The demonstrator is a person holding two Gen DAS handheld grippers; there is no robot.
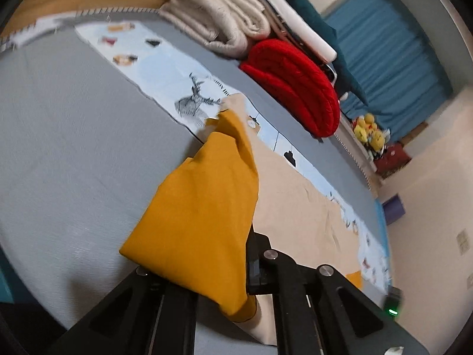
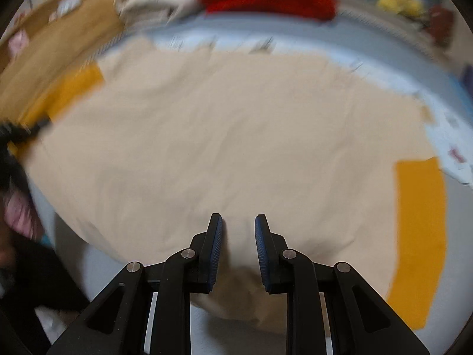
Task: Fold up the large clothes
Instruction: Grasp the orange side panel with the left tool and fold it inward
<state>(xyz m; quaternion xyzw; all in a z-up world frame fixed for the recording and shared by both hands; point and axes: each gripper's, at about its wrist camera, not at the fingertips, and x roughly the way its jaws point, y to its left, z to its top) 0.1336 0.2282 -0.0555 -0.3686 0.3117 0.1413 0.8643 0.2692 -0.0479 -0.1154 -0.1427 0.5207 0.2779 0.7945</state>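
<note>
Left claw [image 1: 236,266] clenched on yellow sleeve [image 1: 198,207], lifted centre frame. Right claw [image 2: 238,251] grasping beige shirt [image 2: 236,133] hem. Step: sleeve fold. Next: carry sleeve over shirt, release.

Beige garment with mustard-yellow sleeves, spread on the grey bed

The garment [image 2: 224,136] is large, its pale beige body lying flat and nearly smooth across the grey bed sheet [image 1: 74,148], with its far edge overlapping the light-blue printed cloth that runs along the bed. The right-hand yellow sleeve [image 2: 419,236] lies flat on the bed as a straight band beside the body. The left-hand yellow sleeve [image 1: 201,207] is lifted off the bed, bunched and draped in loose folds, its top rising to a point above the beige body.
</note>
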